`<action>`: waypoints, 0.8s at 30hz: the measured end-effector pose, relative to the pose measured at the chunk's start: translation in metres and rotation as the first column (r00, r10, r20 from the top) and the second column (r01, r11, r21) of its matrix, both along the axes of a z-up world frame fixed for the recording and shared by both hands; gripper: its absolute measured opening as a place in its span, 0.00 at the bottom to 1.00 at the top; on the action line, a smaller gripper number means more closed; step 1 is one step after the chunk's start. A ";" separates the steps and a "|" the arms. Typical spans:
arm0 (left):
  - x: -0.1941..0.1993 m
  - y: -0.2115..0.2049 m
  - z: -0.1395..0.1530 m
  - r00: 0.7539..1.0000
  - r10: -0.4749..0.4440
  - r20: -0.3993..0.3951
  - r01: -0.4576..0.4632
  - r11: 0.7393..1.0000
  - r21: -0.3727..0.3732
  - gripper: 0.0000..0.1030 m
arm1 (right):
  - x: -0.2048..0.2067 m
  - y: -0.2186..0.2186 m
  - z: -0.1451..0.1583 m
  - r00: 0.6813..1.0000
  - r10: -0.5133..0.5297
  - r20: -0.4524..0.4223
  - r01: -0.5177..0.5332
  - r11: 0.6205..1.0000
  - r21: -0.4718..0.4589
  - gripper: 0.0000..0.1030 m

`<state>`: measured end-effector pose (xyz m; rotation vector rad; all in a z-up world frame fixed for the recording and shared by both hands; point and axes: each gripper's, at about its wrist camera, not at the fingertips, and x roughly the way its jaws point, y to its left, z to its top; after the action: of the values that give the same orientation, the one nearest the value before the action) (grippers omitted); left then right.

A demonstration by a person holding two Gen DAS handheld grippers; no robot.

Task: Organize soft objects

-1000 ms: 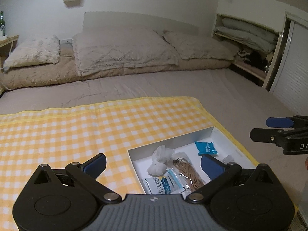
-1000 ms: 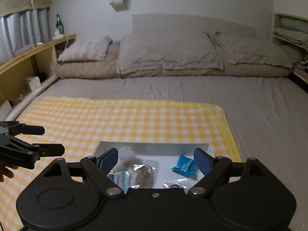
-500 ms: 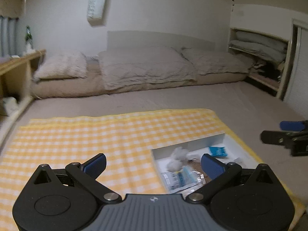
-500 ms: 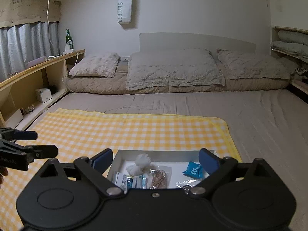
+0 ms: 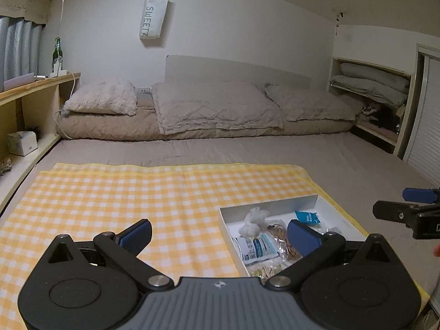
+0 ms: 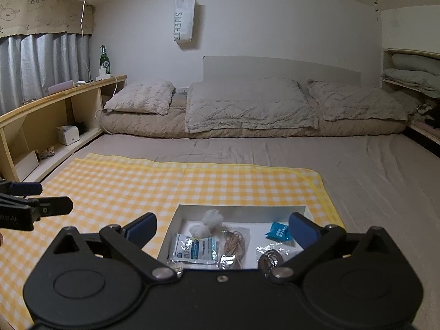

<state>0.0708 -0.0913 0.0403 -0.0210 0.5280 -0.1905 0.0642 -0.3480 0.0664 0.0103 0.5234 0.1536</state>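
Note:
A white shallow box (image 6: 242, 209) (image 5: 277, 203) sits on a yellow checked cloth (image 6: 170, 184) (image 5: 123, 192) on the bed. In it lie white cotton balls (image 6: 210, 220) (image 5: 254, 218), a blue-white packet (image 6: 194, 250) (image 5: 255, 249), bagged rubber bands (image 6: 233, 244), a small blue sachet (image 6: 279, 231) (image 5: 307, 216) and a clear bag with metal rings (image 6: 271, 255). My left gripper (image 5: 217, 233) is open and empty, above the cloth left of the box. My right gripper (image 6: 221, 228) is open and empty, above the box's near edge.
Three pillows (image 6: 247, 104) lie on a rolled quilt at the head of the grey bed. A wooden shelf (image 6: 55, 115) with a green bottle (image 6: 104, 60) runs along the left. Folded bedding fills a closet shelf (image 5: 371, 82) on the right.
Both grippers have lifted and tilted up, so more of the wall and room shows. The box and its contents have not moved. Both grippers stay open.

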 end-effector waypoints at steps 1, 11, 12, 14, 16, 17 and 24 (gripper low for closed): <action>-0.002 -0.001 -0.001 1.000 0.000 0.001 0.000 1.000 0.005 1.00 | -0.004 0.001 0.000 1.000 -0.002 0.003 0.002 1.000 0.003 1.00; -0.024 -0.003 -0.010 1.000 0.015 0.005 -0.015 0.999 0.042 1.00 | -0.028 0.008 -0.006 0.999 -0.015 0.040 0.016 1.000 -0.015 1.00; -0.026 -0.002 -0.010 1.000 0.017 0.003 -0.018 0.999 0.041 1.00 | -0.030 0.009 -0.007 0.999 -0.016 0.043 0.017 1.000 -0.022 1.00; -0.028 -0.001 -0.011 1.000 0.021 0.002 -0.021 0.999 0.038 1.00 | -0.035 0.010 -0.009 0.999 -0.017 0.045 0.018 0.999 -0.029 1.00; -0.030 0.000 -0.012 1.000 0.023 0.001 -0.023 0.999 0.041 1.00 | -0.038 0.011 -0.012 0.999 -0.021 0.040 0.022 0.999 -0.028 1.00; -0.030 -0.001 -0.013 1.000 0.023 0.001 -0.023 0.999 0.044 1.00 | -0.039 0.012 -0.013 0.999 -0.023 0.037 0.024 0.999 -0.029 1.00; -0.034 -0.003 -0.015 1.000 0.012 -0.008 -0.012 0.999 0.052 1.00 | -0.046 0.012 -0.018 0.998 -0.042 0.046 0.044 0.999 -0.028 1.00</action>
<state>0.0371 -0.0940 0.0253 0.0260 0.5406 -0.1647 0.0179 -0.3363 0.0486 -0.0105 0.4797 0.1038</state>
